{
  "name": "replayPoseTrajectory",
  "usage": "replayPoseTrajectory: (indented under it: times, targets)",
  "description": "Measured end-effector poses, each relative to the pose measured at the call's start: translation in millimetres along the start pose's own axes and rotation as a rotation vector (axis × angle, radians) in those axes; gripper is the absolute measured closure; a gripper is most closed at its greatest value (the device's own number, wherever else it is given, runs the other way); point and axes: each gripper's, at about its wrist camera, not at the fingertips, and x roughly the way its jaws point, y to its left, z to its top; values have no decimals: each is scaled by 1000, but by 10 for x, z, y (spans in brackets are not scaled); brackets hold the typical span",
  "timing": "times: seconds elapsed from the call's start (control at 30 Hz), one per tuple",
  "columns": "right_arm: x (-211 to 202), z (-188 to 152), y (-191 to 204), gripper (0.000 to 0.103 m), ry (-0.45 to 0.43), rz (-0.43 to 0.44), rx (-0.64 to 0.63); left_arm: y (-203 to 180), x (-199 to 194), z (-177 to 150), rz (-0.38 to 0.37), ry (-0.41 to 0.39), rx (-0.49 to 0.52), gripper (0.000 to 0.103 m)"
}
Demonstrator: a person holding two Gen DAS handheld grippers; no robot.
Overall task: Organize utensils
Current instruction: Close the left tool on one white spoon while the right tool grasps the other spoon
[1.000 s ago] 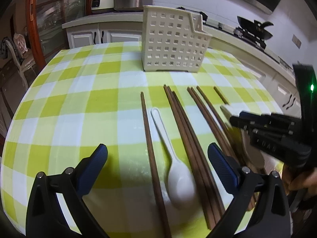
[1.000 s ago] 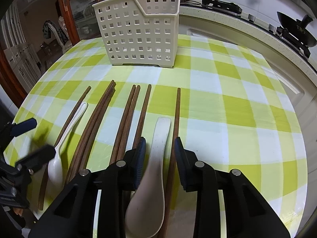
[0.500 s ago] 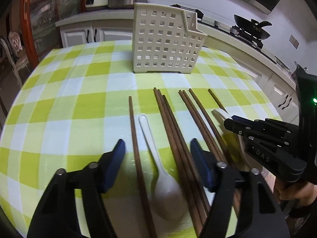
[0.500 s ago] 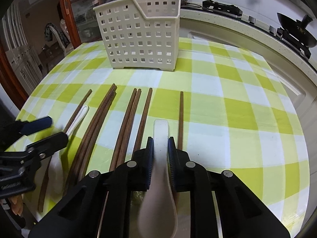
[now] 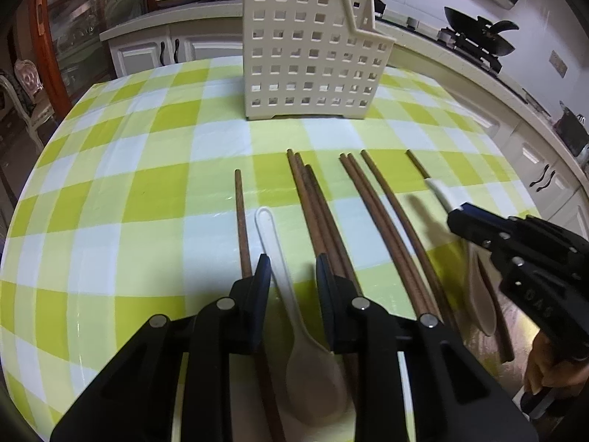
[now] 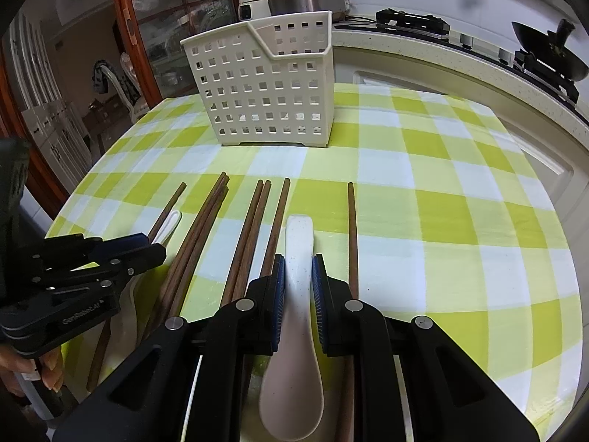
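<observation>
so the left tongs (image 5: 292, 270) were spread a second ago and are now closing round the slim white spoon (image 5: 283, 276), not pinching yet; right tongs (image 6: 298, 276) already pinch the speckled spoon (image 6: 299, 243); basket (image 6: 265, 88) trip looks next

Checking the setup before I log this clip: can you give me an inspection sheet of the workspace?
Surface: table under a green and white checked cloth.
Job's things: two white spoons, brown chopsticks lying in a row; perforated basket standing behind them.
Clutter: nothing seen.
Grippers: left gripper closing around the slim spoon, pads not yet touching; right gripper shut on the wide spoon.
Cables: nothing seen.
Surroundings: counter, rice cooker, wok.
</observation>
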Motion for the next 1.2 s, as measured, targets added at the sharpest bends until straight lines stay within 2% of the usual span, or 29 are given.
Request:
replayPoseTrajectory:
  times: [0.4, 0.57, 0.87, 1.2]
  targets:
    - [-13, -8, -13, 86, -5, 7, 2, -15, 121, 31, 29, 24, 14, 81]
    - [-13, -11, 9, 86, -3, 11, -1, 31, 125, 42, 34, 20, -3, 89]
    - [-39, 4, 31, 86, -7, 8, 1, 40, 111, 38, 21, 17, 3, 92]
    - [-202, 22, 49, 86, -41, 13, -2, 43, -207, 6, -10, -71, -36, 93]
